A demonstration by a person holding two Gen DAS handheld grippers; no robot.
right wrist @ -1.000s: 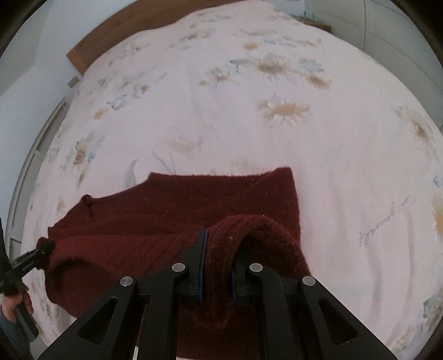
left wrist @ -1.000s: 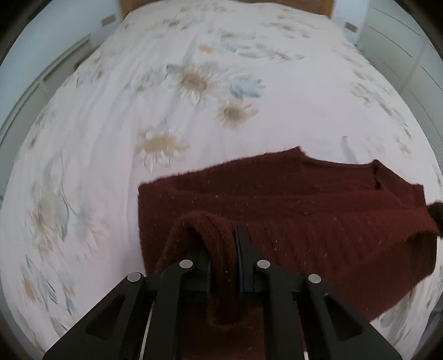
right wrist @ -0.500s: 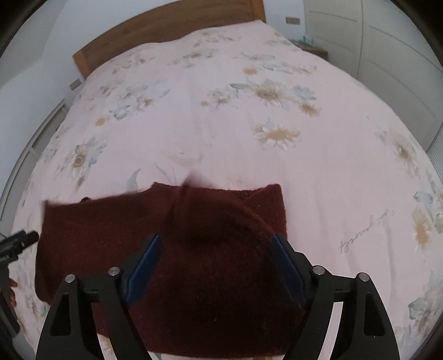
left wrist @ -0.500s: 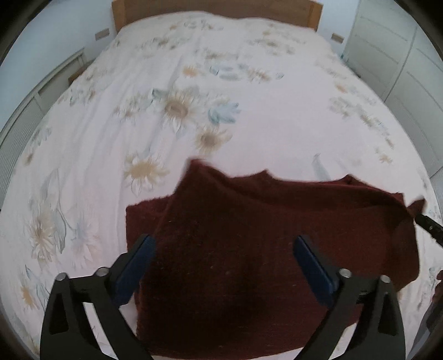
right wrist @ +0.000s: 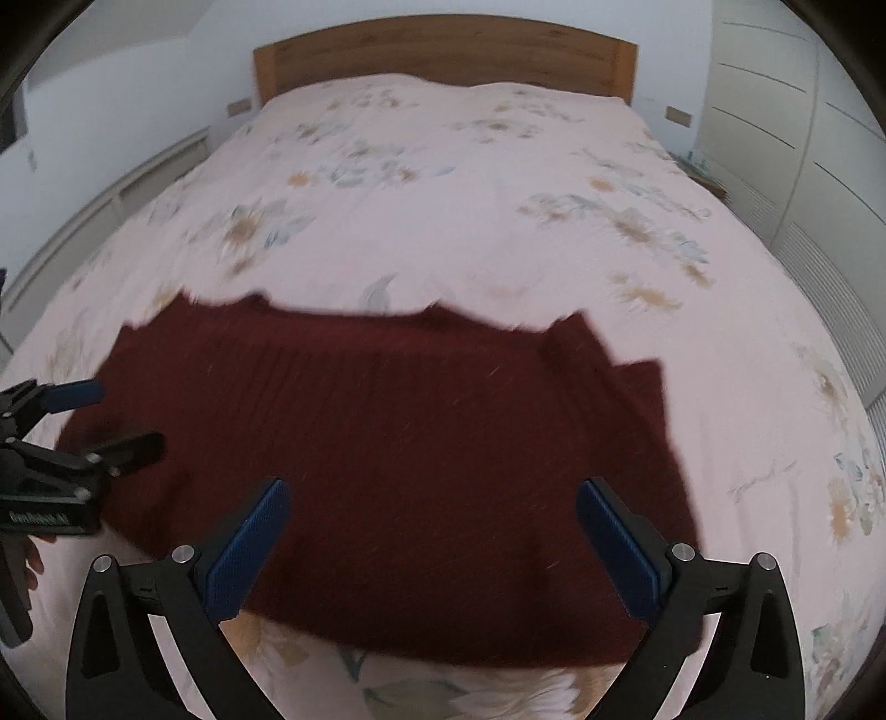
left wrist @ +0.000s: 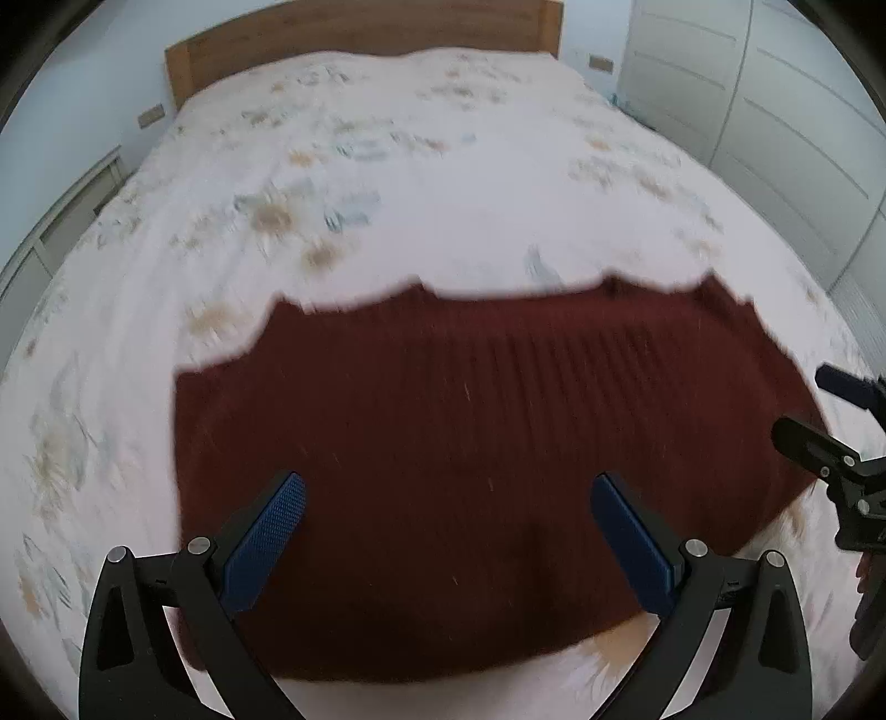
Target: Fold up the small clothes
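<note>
A dark red knitted garment (left wrist: 470, 432) lies folded flat on the flowered bedspread (left wrist: 387, 183); it also shows in the right wrist view (right wrist: 398, 432). My left gripper (left wrist: 443, 504) is open and empty, held above the garment's near left part. My right gripper (right wrist: 432, 509) is open and empty above its near right part. Each gripper shows at the edge of the other's view: the right gripper in the left wrist view (left wrist: 830, 421) and the left gripper in the right wrist view (right wrist: 83, 421).
The bed has a wooden headboard (right wrist: 443, 50) at the far end. White wardrobe doors (left wrist: 775, 122) stand on the right and a low white unit (right wrist: 111, 205) on the left. Bedspread surrounds the garment on all sides.
Both grippers were shut on the garment's edge, then opened and let it drop. They have since pulled back and up, and the garment lies flat.
</note>
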